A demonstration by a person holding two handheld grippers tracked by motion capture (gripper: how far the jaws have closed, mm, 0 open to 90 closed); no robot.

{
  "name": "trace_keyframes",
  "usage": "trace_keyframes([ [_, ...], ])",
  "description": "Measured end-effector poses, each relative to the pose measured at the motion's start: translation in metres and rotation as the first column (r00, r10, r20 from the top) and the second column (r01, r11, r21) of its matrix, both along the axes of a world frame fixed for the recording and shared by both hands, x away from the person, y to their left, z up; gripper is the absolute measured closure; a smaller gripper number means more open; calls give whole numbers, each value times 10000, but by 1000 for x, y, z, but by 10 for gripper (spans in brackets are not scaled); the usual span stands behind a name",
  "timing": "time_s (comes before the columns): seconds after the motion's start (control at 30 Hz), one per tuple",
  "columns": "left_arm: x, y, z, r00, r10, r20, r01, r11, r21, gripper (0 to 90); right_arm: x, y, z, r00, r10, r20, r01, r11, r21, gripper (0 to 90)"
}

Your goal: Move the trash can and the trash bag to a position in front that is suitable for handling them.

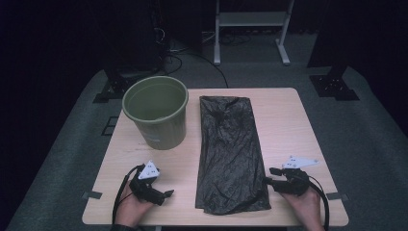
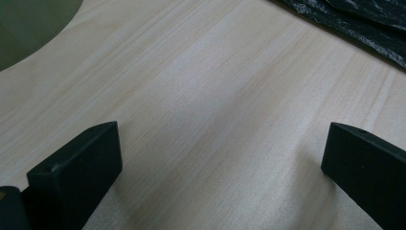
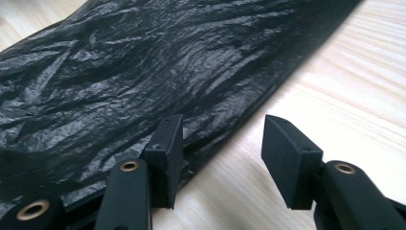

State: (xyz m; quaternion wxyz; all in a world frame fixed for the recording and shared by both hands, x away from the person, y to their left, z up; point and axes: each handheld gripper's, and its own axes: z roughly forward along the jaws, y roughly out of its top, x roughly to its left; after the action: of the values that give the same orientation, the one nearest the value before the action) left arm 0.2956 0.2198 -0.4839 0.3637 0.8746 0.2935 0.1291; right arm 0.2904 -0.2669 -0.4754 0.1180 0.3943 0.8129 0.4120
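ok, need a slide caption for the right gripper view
Right gripper, jaws half open, straddling the edge of a flat black trash bag on the wooden table.

From the high view I see the pale square wooden table [image 1: 288, 125] lit from above while the room around it sinks into near black, and the whole picture is soft and a little grainy. In the right gripper view the crinkled black plastic bag [image 3: 143, 62] throws small white glints off its creases. In the left gripper view, the wood beside the bag's edge looks evenly lit, with faint soft shadows under the black jaws.
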Motion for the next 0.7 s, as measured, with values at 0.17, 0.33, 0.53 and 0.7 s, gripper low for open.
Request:
trace_keyframes([
  [0.17,0,0,0,10000,-1,0,1,10000,3,0,1,5,-1,10000,78,-62,-77,10000,24,490],
  [0.33,0,0,0,10000,0,1,0,10000,2,0,2,13,-5,9993,312,-205,-319,9988,-361,548],
  [0.53,0,0,0,10000,-1,1,1,10000,4,0,-1,11,-5,9993,351,-128,-360,9969,-695,900],
  [0.7,0,0,0,10000,-2,1,2,10000,3,0,0,7,-4,9998,169,-127,-178,9969,-766,900],
])
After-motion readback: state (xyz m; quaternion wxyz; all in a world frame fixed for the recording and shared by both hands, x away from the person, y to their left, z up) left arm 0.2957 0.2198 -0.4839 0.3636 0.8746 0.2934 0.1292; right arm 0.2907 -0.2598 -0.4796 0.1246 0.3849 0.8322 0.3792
